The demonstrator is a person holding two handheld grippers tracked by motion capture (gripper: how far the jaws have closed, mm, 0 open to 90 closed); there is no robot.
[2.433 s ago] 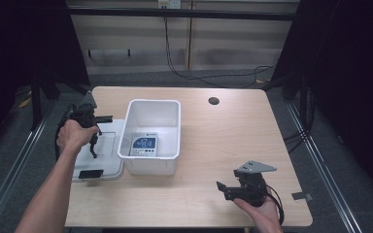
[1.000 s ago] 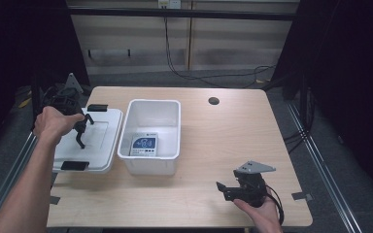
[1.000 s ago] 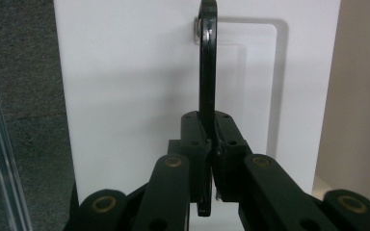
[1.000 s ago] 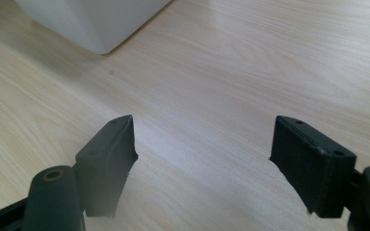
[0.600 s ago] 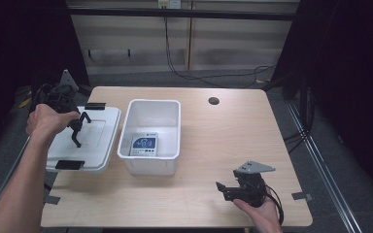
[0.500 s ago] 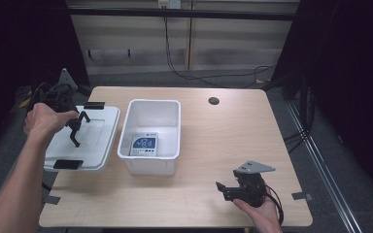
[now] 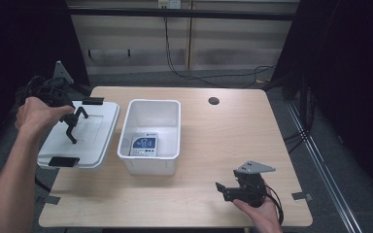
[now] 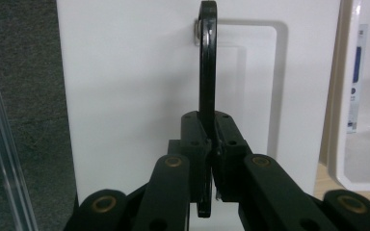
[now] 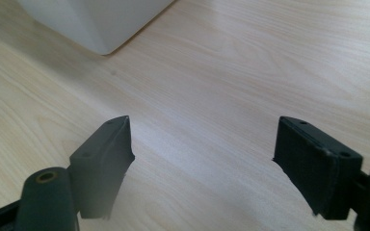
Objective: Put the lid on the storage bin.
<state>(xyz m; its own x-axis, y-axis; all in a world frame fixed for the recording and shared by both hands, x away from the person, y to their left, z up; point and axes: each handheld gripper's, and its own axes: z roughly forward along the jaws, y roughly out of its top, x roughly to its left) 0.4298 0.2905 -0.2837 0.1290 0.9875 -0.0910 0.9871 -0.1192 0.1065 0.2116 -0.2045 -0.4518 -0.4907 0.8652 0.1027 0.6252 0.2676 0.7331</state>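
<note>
The white lid (image 7: pixel 80 136) hangs by its black handle (image 7: pixel 73 127) at about nine o'clock of the table (image 7: pixel 223 136), tilted, its outer side jutting past the table's left edge, its inner side just beside the white bin (image 7: pixel 150 133). Black clips sit on the lid's short ends, one at twelve o'clock (image 7: pixel 93 101) and one at six o'clock (image 7: pixel 64 161). In the left gripper view the lid (image 8: pixel 135 72) takes up most of the background, and the handle (image 8: pixel 207 62) runs straight up from between the jaws as a thin black arch pinned to the lid at its far end.

The table is pale wood with a dark round hole (image 7: pixel 213 101) at about one o'clock. The open white bin stands near the table's centre, slightly toward ten o'clock, and a flat device with a blue-and-white face (image 7: pixel 144 144) lies on its floor.

The left gripper (image 7: pixel 70 124), held in the left hand (image 7: pixel 36 114), has its jaws pressed together on the handle, pinching it. The right gripper (image 7: pixel 222 190) sits at about five o'clock near the table's front edge, well apart from the bin, in the right hand (image 7: pixel 257 213). Its jaws have just been opening; in the right gripper view (image 9: pixel 202 163) they stand spread over bare wood with nothing between them, a corner of the bin (image 9: pixel 101 21) at eleven o'clock.
</note>
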